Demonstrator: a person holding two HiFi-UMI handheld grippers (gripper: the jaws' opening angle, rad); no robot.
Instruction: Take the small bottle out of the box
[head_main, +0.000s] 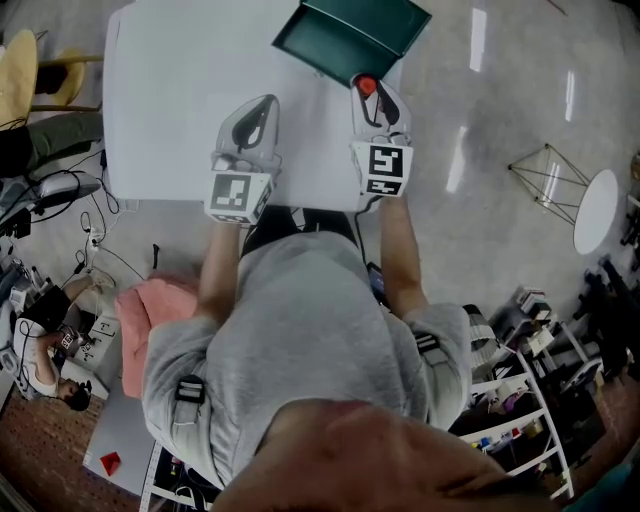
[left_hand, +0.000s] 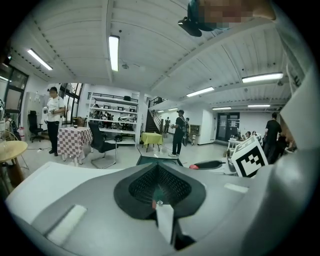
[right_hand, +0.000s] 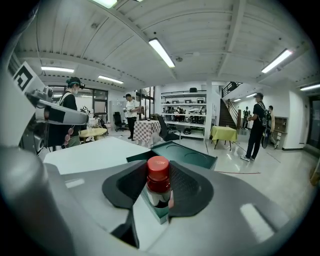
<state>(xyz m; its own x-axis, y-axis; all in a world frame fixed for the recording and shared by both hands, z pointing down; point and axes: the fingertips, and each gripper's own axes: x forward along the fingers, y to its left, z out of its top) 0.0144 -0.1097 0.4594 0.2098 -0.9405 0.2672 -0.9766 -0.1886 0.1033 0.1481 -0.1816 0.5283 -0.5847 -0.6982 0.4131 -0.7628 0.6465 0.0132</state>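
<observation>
A white table (head_main: 170, 90) stands on a glossy grey floor (head_main: 480, 150) in a large workshop, with shelves and several people far behind. At the table's far right edge lies the dark green box (head_main: 340, 35), open, its lid tipped up behind it.

The right gripper (head_main: 368, 84) reaches to the near edge of that box. Its 2 jaws are clamped on the small bottle (right_hand: 158, 176), a dark bottle with a red cap that stands upright between the ribbed pads, the cap rising above them. A strip of green shows just under the bottle's base. It is probably part of the box, though I cannot tell whether the base touches it or hangs clear of it.

The left gripper (head_main: 266, 102) rests over the bare table, to the left of the right one and apart from the box. Its 2 jaws are drawn together with nothing between them.

The person's grey shirt (head_main: 300, 340) fills the lower middle of the head view.
</observation>
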